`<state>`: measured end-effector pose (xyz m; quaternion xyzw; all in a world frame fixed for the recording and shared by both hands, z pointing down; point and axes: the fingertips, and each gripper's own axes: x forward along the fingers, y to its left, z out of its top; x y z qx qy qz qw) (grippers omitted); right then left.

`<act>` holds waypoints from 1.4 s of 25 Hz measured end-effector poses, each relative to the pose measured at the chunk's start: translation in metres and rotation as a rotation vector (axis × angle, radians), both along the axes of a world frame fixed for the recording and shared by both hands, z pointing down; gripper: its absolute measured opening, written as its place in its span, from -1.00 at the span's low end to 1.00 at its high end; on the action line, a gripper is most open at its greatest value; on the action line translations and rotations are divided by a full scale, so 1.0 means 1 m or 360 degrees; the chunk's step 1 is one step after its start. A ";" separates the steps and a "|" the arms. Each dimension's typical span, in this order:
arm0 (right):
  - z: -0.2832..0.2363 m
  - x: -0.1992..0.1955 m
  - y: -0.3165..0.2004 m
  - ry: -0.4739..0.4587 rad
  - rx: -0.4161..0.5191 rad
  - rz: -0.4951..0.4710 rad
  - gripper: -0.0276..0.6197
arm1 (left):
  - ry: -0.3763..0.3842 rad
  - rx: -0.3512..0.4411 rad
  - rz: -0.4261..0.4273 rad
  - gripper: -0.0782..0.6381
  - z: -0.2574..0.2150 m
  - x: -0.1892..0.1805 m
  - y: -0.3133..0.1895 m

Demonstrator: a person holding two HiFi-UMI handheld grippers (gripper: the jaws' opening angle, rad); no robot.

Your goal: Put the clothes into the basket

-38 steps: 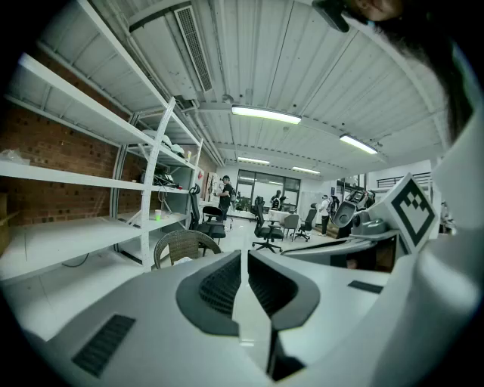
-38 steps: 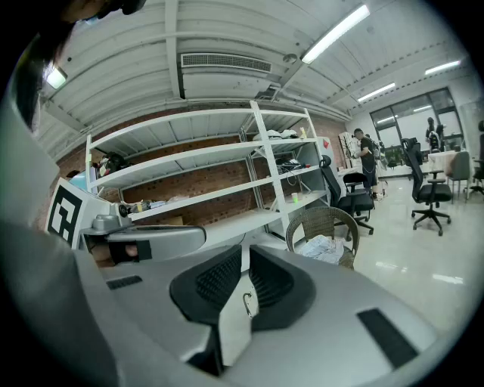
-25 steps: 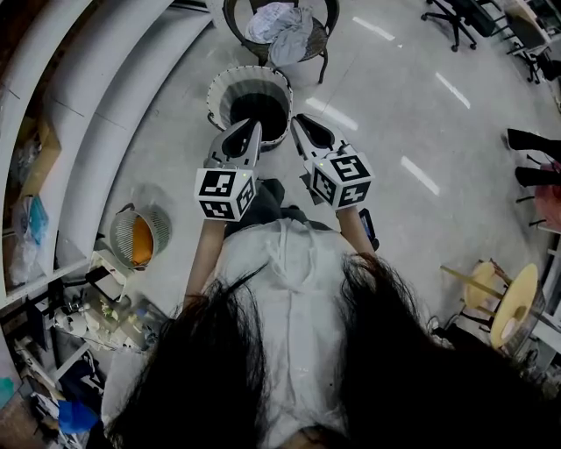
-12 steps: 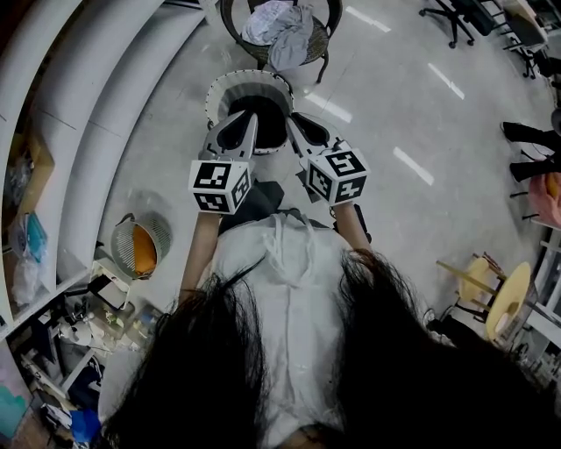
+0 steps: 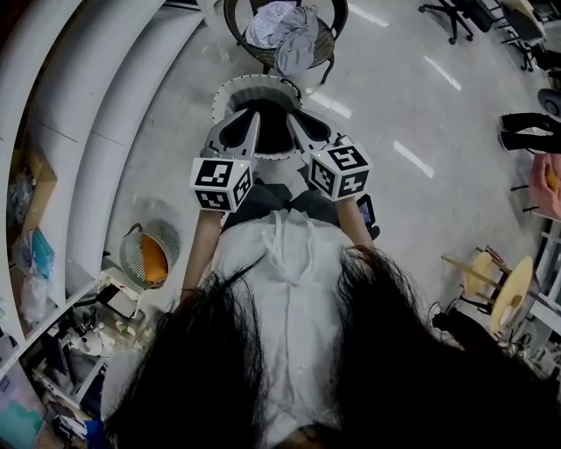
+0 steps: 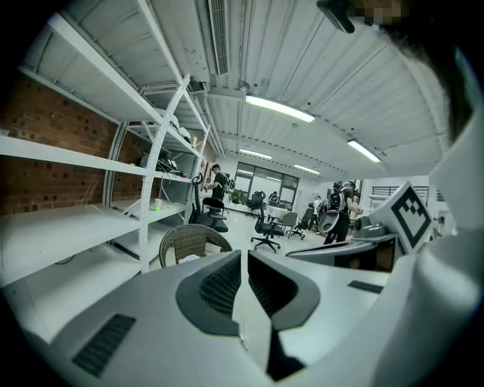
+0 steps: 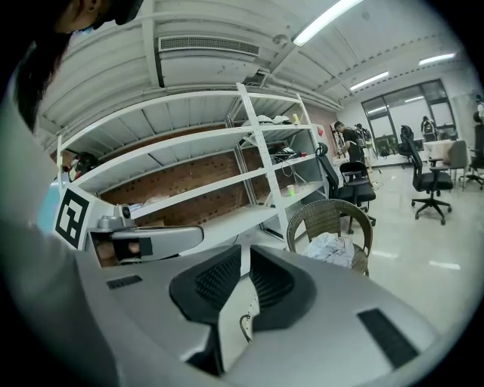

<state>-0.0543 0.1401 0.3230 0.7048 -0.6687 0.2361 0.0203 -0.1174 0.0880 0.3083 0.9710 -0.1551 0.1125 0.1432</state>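
Note:
A heap of pale clothes (image 5: 285, 26) lies on a wicker chair (image 5: 326, 35) at the top of the head view. Just in front of it stands a white basket (image 5: 230, 88) with a dark inside. Both grippers hover side by side above the basket, pointing toward the chair. My left gripper (image 5: 256, 117) has its jaws together with nothing in them (image 6: 243, 254). My right gripper (image 5: 293, 120) is likewise shut and empty (image 7: 245, 249). The right gripper view shows the clothes (image 7: 333, 248) on the chair ahead; the left gripper view shows the chair (image 6: 193, 240).
White shelving (image 5: 79, 131) runs along the left. A small round orange and white object (image 5: 145, 257) sits on the floor beside it. Office chairs (image 5: 456, 13) stand at the far right, with a person's feet (image 5: 526, 131) and a yellow stool (image 5: 513, 302) on the right.
I have stepped forward: the basket has slid down the head view until it lies under both grippers' tips, and the chair with clothes is nearer. Both pairs of jaws stayed closed.

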 end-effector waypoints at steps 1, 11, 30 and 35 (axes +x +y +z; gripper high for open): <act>0.001 -0.001 -0.003 -0.0002 -0.0006 -0.0002 -0.76 | 0.0001 -0.0005 0.0004 -0.67 0.001 0.000 -0.003; 0.004 0.007 -0.033 0.0014 -0.0042 -0.0030 -0.76 | -0.0006 -0.0048 0.0035 -0.67 0.011 0.007 -0.020; 0.047 0.128 -0.118 -0.0064 -0.0188 -0.0317 -0.76 | -0.0114 -0.0188 -0.0274 -0.67 0.046 0.102 -0.093; 0.065 0.171 -0.130 -0.0142 -0.0251 -0.0383 -0.76 | -0.0162 -0.0238 -0.0336 -0.67 0.054 0.139 -0.100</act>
